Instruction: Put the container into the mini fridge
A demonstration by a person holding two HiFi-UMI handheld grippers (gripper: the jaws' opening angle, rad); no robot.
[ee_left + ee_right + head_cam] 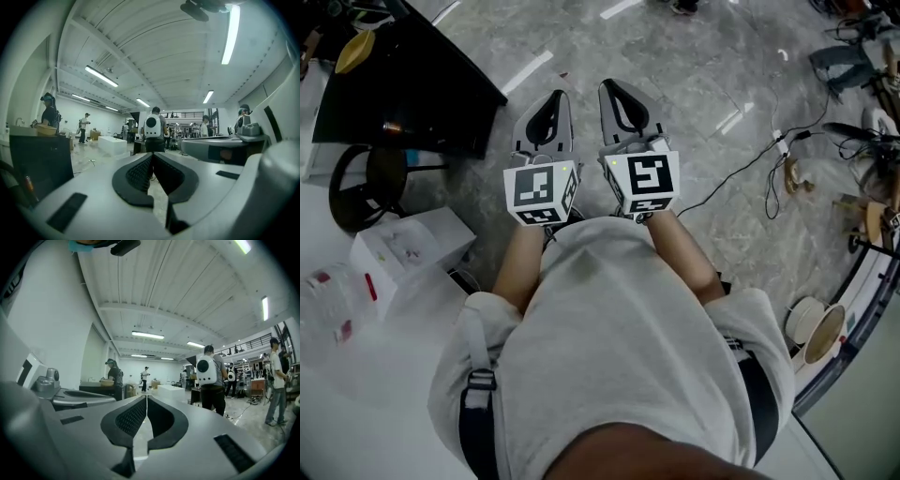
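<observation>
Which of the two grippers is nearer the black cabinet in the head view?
The left gripper: the black cabinet stands on its side of the pair, and the right gripper lies beyond it.

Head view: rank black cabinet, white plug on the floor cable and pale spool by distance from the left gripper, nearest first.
1. black cabinet: just to the left of the left gripper, its corner close to the jaws.
2. white plug: on the floor, well across to the right, past the other gripper.
3. pale spool: farthest, low at the right edge.
</observation>
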